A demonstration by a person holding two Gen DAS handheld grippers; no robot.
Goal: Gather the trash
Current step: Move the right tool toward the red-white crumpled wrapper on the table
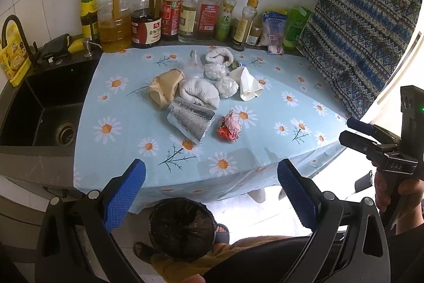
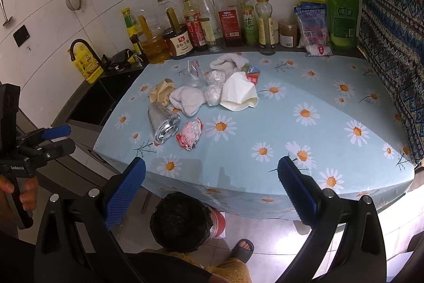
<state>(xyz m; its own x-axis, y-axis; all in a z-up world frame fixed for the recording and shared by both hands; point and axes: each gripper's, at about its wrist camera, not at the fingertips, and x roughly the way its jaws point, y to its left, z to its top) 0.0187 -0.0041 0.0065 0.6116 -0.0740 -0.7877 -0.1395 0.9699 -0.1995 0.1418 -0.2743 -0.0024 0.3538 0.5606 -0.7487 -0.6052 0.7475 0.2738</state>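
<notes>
Both grippers spread wide, empty, short of the table.
Left gripper and right gripper hang above the bin; trash lies mid-cloth: brown paper, foil, white wads, red wrapper, white cup.

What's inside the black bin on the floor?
The bin stands below the table's front edge, lined with a black bag. Only dark, crinkled plastic shows inside; no trash is visible. The very bottom is too dark to tell.
</notes>
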